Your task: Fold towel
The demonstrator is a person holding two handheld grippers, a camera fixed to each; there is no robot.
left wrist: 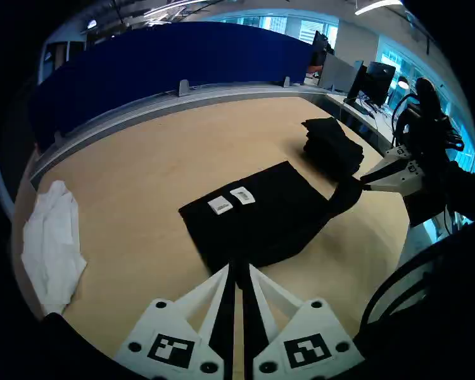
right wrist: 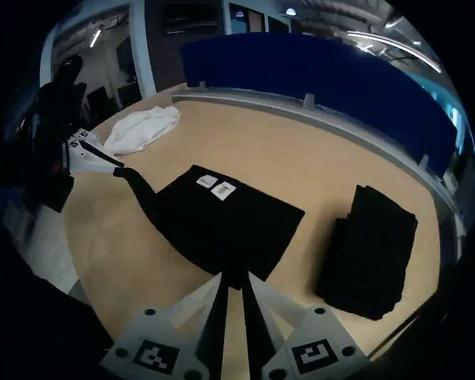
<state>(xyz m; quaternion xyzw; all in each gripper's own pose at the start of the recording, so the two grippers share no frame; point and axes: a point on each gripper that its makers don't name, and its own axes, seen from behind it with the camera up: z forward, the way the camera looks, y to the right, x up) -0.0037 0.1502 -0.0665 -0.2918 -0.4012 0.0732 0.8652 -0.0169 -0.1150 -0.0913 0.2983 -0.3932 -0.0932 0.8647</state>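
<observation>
Evidently we were early in this fold. At the left of the left gripper view a crumpled white cloth (left wrist: 50,244) lay on the wooden desk (left wrist: 142,164), well apart from our work. Next came the left gripper (left wrist: 239,271), its fingers drawn narrow and pinched on the near corner of the black towel (left wrist: 263,218), which lay mostly flat at mid-desk with two white labels (left wrist: 231,199) facing up. Beyond it sat a stack of folded black towels (left wrist: 332,145), near but not touching. At the far right the right gripper (left wrist: 363,182) was likewise clamped on another corner, lifted off the wood. We judged that both corners were secured but nothing was yet carried across; the fold itself, and any further halving, remained to do.
</observation>
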